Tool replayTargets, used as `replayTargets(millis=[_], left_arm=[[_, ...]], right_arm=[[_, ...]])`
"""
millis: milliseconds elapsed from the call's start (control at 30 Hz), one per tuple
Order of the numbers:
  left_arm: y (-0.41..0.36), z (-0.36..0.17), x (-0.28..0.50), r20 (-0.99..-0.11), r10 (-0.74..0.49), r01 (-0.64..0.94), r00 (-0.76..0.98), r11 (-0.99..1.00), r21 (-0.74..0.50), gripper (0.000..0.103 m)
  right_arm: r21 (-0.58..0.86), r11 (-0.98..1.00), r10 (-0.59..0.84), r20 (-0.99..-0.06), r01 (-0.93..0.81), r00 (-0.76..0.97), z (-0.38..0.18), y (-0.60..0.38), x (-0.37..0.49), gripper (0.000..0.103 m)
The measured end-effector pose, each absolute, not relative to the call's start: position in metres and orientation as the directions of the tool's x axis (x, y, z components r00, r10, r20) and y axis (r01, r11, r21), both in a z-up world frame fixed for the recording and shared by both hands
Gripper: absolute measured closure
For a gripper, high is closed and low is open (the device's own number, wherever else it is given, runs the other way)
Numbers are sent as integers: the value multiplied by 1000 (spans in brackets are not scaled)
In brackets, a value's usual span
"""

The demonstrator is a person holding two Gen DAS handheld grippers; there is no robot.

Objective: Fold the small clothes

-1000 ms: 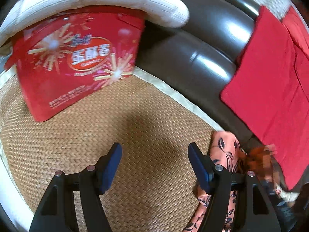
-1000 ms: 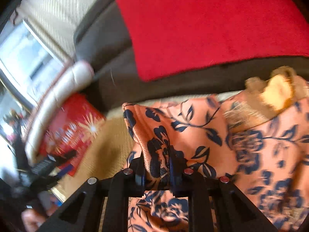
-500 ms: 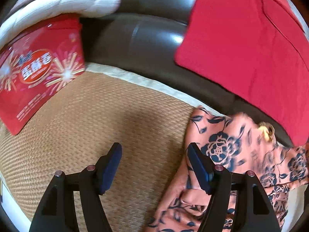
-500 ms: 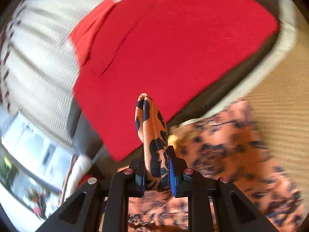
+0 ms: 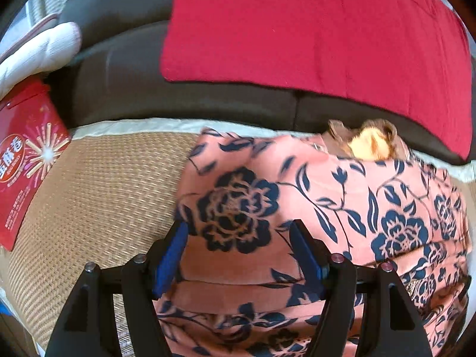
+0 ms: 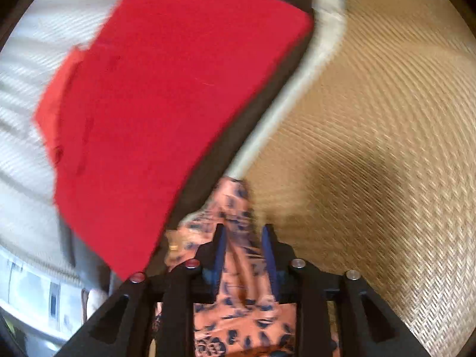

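Note:
A salmon-pink garment [image 5: 342,196] with dark blue flowers lies on the woven mat [image 5: 98,196], with a tan collar at its far edge by the sofa back. My left gripper [image 5: 238,232] is open, its blue-padded fingers [image 5: 171,255] straddling the garment's left part. In the right wrist view the same garment [image 6: 238,312] runs between my right gripper's [image 6: 242,232] blue fingers [image 6: 218,253], which stand partly apart around a fold of it. That view is blurred.
A red cushion [image 5: 312,29] leans on the dark sofa back [image 5: 134,74]; it also shows in the right wrist view [image 6: 148,104]. A red snack box [image 5: 23,160] and a white rolled pad [image 5: 35,53] lie at the left. The mat's pale border [image 6: 297,83] runs along the sofa.
My left gripper swung right from bare mat onto the garment. My right gripper, shut tight on a fold before, turned toward the mat and its fingers have spread.

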State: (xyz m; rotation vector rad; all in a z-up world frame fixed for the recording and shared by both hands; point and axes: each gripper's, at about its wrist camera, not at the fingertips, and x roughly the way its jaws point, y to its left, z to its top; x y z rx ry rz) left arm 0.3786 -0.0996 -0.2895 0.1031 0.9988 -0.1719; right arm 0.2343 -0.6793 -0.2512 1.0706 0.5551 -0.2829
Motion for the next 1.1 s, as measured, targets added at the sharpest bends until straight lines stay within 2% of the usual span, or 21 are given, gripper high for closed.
replayTargets(millis=[67,100,133,267,300,333,433,533,600,700,800,933,1000,1033,1100], left_arm=[[-103,-295,380,-853,-86,200,515,979,22,31],[-106,-299,380,-860,-73,205,504,978,37,31],[-108,-303,380,-868,-54,209,493,976,58,31],[-111,-312,381,-874,-15,229,485,967,111,31],[-111,-310,382,-873,-23,231,487,967,103,31],[-109,-307,382,-868,-37,230,495,969,90,31],[-105,-291,383,-836,-86,227,542,973,47,31],[-105,-290,388,-830,-60,215,555,974,73,31],[-106,-305,393,-858,-10,215,514,970,118,31],[-112,-316,392,-866,35,237,498,956,175,31],[-113,-303,386,-856,-16,248,516,960,132,31],[-115,-292,382,-843,-66,262,534,961,91,31],[-117,-297,382,-855,-27,282,518,949,141,31],[-121,-306,384,-870,6,292,494,941,173,31],[-127,-314,382,-873,33,309,486,928,207,31]], right_arm=[[753,538,104,-505,379,857,-238,-662,246,61],[739,577,127,-503,349,855,-234,-656,254,49],[715,618,146,-513,326,846,-231,-646,263,46],[619,660,149,-664,427,732,-265,-629,295,47],[595,663,134,-691,455,710,-276,-632,299,54],[596,663,123,-684,454,719,-280,-634,300,57],[616,669,115,-638,416,761,-260,-631,303,56],[645,707,195,-573,291,796,-246,-611,311,56],[625,738,245,-600,255,762,-250,-594,323,56],[526,808,283,-742,265,608,-279,-561,347,56],[480,841,240,-744,249,624,-267,-558,343,55],[534,835,331,-679,131,656,-248,-537,332,55],[511,854,353,-706,96,614,-250,-520,338,56],[458,884,331,-755,95,566,-259,-511,343,55],[419,903,307,-780,92,545,-266,-506,352,56]])
